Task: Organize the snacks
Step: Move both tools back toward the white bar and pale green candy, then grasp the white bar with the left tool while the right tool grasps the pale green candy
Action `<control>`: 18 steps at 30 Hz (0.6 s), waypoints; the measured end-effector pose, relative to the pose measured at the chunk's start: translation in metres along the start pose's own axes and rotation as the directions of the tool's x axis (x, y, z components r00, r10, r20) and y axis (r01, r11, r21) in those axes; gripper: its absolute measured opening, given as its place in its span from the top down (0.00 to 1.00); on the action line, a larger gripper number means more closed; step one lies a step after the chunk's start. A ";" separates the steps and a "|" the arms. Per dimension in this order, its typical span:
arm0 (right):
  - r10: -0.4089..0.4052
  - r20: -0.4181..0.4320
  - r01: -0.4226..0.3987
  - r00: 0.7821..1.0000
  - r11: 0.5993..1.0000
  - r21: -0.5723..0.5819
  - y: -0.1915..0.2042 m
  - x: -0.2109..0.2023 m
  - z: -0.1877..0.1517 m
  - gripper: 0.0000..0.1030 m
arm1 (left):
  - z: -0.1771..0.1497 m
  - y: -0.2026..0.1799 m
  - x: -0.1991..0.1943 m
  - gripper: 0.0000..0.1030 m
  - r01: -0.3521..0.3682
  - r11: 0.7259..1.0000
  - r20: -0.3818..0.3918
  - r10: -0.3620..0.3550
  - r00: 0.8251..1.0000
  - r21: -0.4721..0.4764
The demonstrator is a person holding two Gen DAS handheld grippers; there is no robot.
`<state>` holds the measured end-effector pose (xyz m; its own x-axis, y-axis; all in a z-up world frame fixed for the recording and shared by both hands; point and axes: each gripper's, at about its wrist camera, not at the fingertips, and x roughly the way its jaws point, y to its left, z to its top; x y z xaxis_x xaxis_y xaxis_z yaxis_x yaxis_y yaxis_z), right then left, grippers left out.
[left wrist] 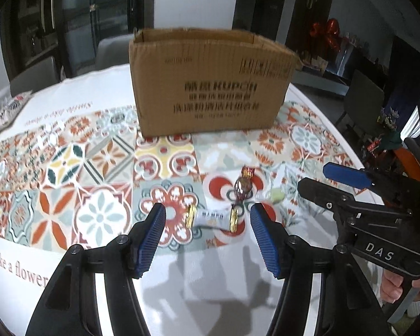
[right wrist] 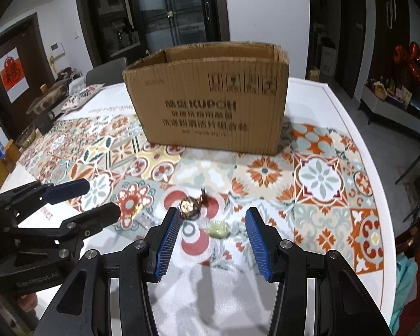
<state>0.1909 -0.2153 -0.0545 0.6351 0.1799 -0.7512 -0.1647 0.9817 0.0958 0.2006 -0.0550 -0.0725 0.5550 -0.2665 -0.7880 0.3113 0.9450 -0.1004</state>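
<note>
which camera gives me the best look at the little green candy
The right wrist view: the green candy lies unobstructed between the open right gripper's fingers. In the left wrist view it is a small blurred patch off to the right, beyond the left gripper.

Two near views, shared box point(left wrist: 210, 81)

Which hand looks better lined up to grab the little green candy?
Probably the right. The green candy lies directly between the right gripper's open fingers. The left gripper, also open, frames the white gold-ended candy instead; the green one sits off to its right.
</note>
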 end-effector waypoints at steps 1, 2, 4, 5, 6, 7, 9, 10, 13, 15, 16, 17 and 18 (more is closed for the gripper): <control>0.001 -0.008 -0.001 1.000 1.000 0.000 -0.001 0.003 -0.002 0.52 | -0.001 0.001 0.002 0.40 0.002 1.000 -0.009 -0.002 1.000 -0.005; -0.002 -0.018 0.002 1.000 1.000 0.000 -0.001 0.005 -0.005 0.52 | -0.003 0.002 0.005 0.40 0.006 1.000 -0.021 -0.006 1.000 -0.012; -0.002 -0.031 0.002 1.000 1.000 0.002 -0.001 0.009 -0.008 0.52 | -0.005 0.002 0.011 0.40 0.009 1.000 -0.035 -0.010 0.999 -0.018; -0.001 -0.038 0.002 0.999 1.000 0.003 -0.001 0.011 -0.010 0.52 | -0.006 0.003 0.014 0.40 0.008 1.000 -0.044 -0.009 0.999 -0.018; -0.002 -0.044 0.003 0.999 1.000 0.004 -0.002 0.013 -0.011 0.52 | -0.007 0.003 0.017 0.40 0.007 1.000 -0.051 -0.008 0.999 -0.018; -0.003 -0.050 0.003 0.999 1.000 0.005 -0.002 0.015 -0.013 0.52 | -0.008 0.003 0.019 0.40 0.009 1.000 -0.056 -0.010 0.998 -0.020; -0.002 -0.065 0.003 0.998 1.000 0.010 -0.003 0.020 -0.015 0.52 | -0.009 0.004 0.027 0.40 0.010 1.000 -0.072 -0.012 0.997 -0.025; -0.003 -0.071 0.004 0.997 1.000 0.013 -0.004 0.022 -0.016 0.52 | -0.009 0.005 0.030 0.40 0.010 1.000 -0.076 -0.012 0.997 -0.027; -0.006 -0.088 0.008 0.996 1.000 0.017 -0.006 0.030 -0.017 0.52 | -0.010 0.006 0.041 0.40 0.007 0.999 -0.096 -0.011 0.995 -0.040; -0.007 -0.096 0.009 0.995 1.000 0.019 -0.008 0.035 -0.017 0.52 | -0.010 0.008 0.047 0.40 0.013 0.999 -0.104 -0.018 0.994 -0.053; -0.009 -0.101 0.011 0.995 1.000 0.018 -0.008 0.037 -0.017 0.52 | -0.010 0.009 0.049 0.40 0.012 0.998 -0.109 -0.018 0.994 -0.057; -0.011 -0.106 0.013 0.994 1.000 0.016 -0.009 0.040 -0.016 0.52 | -0.010 0.009 0.051 0.40 0.014 0.998 -0.111 -0.021 0.994 -0.060; -0.012 -0.107 0.013 0.994 1.000 0.013 -0.009 0.042 -0.015 0.52 | -0.009 0.010 0.053 0.40 0.014 0.998 -0.113 -0.021 0.993 -0.062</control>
<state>0.2073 -0.2175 -0.0968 0.5530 0.1606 -0.8176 -0.1467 0.9847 0.0942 0.2261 -0.0581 -0.1212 0.4578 -0.2631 -0.8493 0.2708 0.9511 -0.1487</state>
